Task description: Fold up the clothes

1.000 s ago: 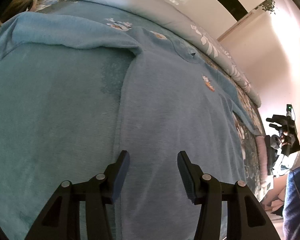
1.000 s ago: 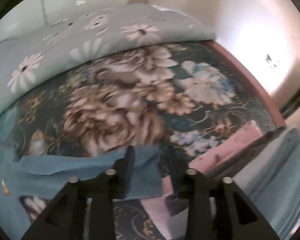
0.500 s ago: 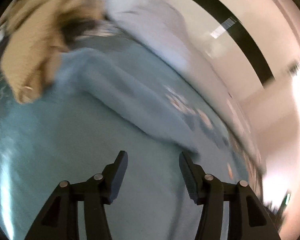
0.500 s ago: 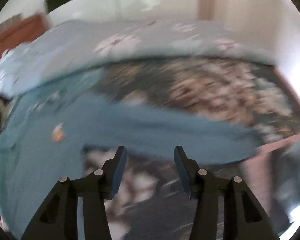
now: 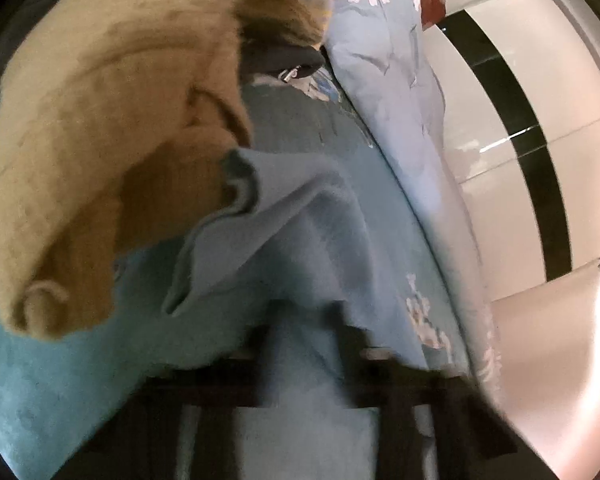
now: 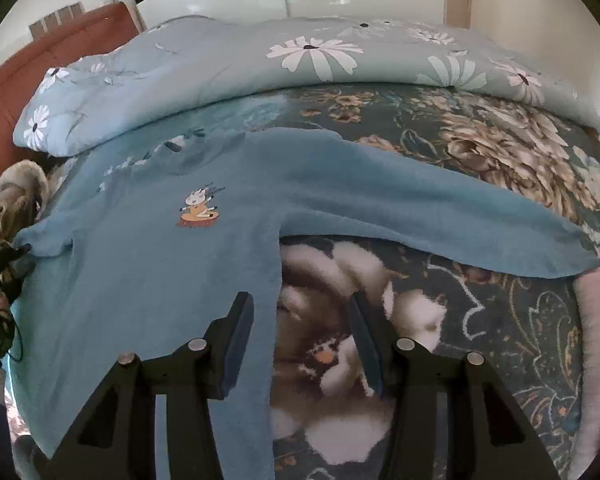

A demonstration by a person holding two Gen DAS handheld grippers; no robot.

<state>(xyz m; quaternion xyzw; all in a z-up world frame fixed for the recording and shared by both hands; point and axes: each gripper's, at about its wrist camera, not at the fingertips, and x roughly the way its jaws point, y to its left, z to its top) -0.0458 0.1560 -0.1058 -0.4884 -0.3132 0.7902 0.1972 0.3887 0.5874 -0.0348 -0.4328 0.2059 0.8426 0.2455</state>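
Left gripper (image 5: pixel 304 344) had swung onto the blue sweater's (image 6: pixel 152 264) left cuff (image 5: pixel 240 184) — blurred, grip unclear; right gripper (image 6: pixel 300 344) spread at the hem on the bed (image 6: pixel 480 152) — risk: snagging the tan garment (image 5: pixel 100 120).

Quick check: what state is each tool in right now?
Left tool: blurred, fingers buried under the blue sweater's sleeve; cannot tell.
Right tool: open, holding nothing, over the blue sweater.

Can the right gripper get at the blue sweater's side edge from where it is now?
Probably yes. The right gripper is open, its fingers straddling the blue sweater edge on the floral bedspread, with nothing lying between them and the cloth.
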